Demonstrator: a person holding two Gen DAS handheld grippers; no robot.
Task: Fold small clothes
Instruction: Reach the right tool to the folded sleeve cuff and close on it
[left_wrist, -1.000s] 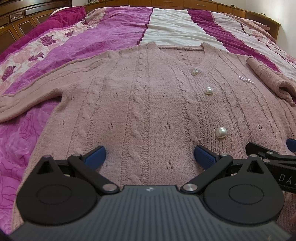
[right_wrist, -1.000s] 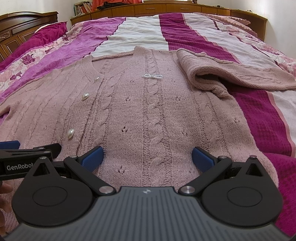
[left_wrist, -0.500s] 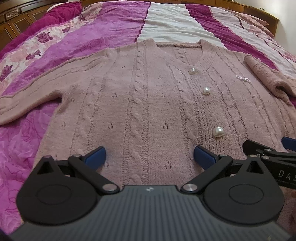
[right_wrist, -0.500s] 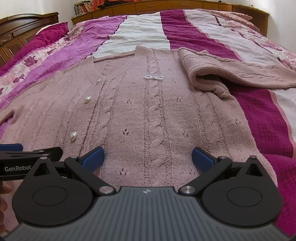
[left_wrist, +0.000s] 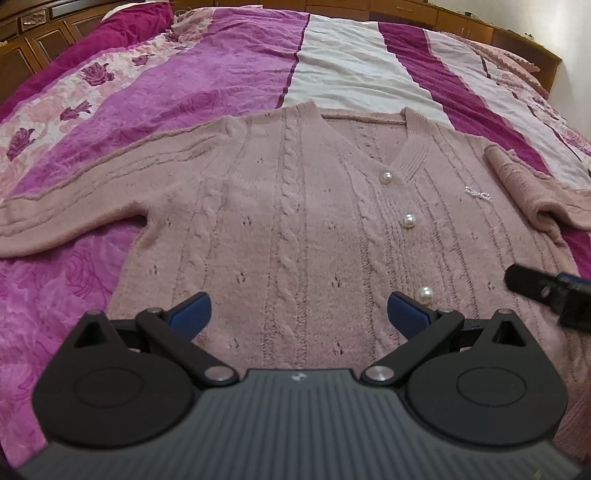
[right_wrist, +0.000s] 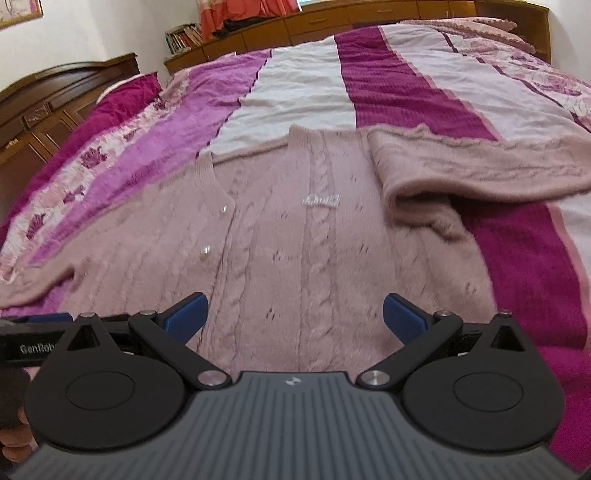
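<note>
A dusty-pink cable-knit cardigan (left_wrist: 295, 229) with pearl buttons (left_wrist: 409, 220) lies flat, front up, on the bed. Its left sleeve (left_wrist: 74, 199) stretches out to the left. The right sleeve (right_wrist: 461, 170) is bunched and folded back at the shoulder. My left gripper (left_wrist: 299, 312) hovers open above the hem, nothing between its blue fingers. The right gripper (right_wrist: 293, 312) is open too, over the right half of the hem, and shows as a black bar (left_wrist: 546, 291) at the left wrist view's right edge. In the right wrist view the left gripper's side (right_wrist: 33, 338) appears at far left.
The bed carries a quilt (left_wrist: 332, 66) striped purple, white and magenta with rose prints. Dark wooden cabinets (right_wrist: 44, 122) run along the left, and a low wooden shelf with books (right_wrist: 184, 37) stands behind the bed. A magenta pillow (right_wrist: 125, 96) lies at the far left.
Both grippers have risen and pulled back from the hem, so more of the cardigan and quilt shows. The right wrist view is blurred with motion. The cardigan has not shifted.
</note>
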